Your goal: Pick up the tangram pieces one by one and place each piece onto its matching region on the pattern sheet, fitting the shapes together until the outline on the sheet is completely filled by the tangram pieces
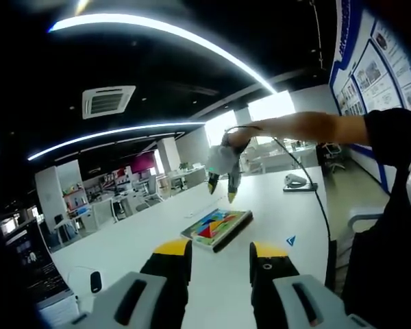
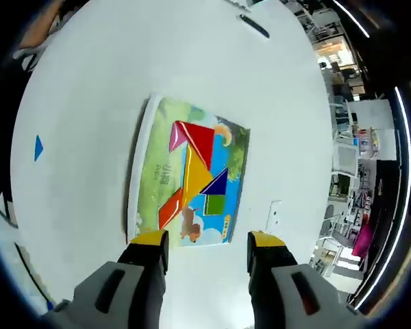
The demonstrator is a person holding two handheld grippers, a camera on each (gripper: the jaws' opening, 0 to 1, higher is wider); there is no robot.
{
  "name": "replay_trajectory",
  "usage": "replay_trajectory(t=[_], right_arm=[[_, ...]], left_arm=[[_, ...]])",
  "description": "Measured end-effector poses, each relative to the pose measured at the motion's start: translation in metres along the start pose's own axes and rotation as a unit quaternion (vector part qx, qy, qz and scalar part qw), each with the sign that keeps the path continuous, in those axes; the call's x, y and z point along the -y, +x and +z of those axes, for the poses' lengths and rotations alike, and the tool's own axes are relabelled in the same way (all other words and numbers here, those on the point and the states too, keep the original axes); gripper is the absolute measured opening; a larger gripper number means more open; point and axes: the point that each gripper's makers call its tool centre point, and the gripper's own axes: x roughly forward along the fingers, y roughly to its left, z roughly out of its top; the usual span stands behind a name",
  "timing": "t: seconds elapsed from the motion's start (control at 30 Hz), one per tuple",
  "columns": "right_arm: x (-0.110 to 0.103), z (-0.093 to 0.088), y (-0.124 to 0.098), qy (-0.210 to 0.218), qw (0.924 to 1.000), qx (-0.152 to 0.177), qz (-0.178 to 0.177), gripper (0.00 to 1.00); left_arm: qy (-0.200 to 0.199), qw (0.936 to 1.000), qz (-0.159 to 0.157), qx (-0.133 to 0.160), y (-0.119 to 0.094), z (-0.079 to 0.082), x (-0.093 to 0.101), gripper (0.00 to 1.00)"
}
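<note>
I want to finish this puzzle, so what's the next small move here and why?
Probably swing the right tool over to the small blue piece and lower onto it. That tool is open and empty, hovering above the pattern sheet, while the blue piece lies alone on the white table, away from the sheet.

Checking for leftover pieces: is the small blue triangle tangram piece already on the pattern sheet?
No, the small blue triangle tangram piece lies on the white table, apart from the pattern sheet.

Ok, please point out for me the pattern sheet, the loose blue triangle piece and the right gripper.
pattern sheet (image 2: 236,147): right gripper view, bare green corner.
blue triangle piece (image 2: 38,148): right gripper view, middle of the piece.
right gripper (image 1: 223,187): left gripper view, between its fingertips.
</note>
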Motion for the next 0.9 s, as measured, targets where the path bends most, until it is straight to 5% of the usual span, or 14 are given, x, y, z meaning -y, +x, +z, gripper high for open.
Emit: replay_trajectory(t=[0.13,0.27,0.33,0.57,0.63,0.9], right_arm=[[0.009,0.013,-0.026,0.096,0.9901,0.085,-0.057,0.50],[0.012,0.018,-0.062,0.201,0.9552,0.192,-0.102,0.50],[0.008,0.011,-0.078,0.230,0.9419,0.211,-0.123,0.50],[-0.019,0.007,-0.147,0.307,0.8670,0.339,-0.198,0.50],[-0.033,0.002,-0.162,0.324,0.8513,0.356,-0.210,0.50],[-0.077,-0.040,-0.197,0.415,0.7598,0.428,-0.259,0.58]], left_arm=[[-0.001,1.0000,0.002,0.000,0.000,0.000,-0.001,0.35],[-0.001,1.0000,0.005,-0.002,0.002,0.001,-0.003,0.35],[-0.001,1.0000,0.003,-0.003,0.004,0.001,-0.002,0.35],[-0.002,0.9999,0.010,-0.001,0.009,0.004,-0.001,0.35],[-0.005,0.9999,0.015,0.002,0.009,0.005,-0.003,0.35],[-0.049,0.9966,0.041,0.052,0.004,0.022,-0.018,0.35]])
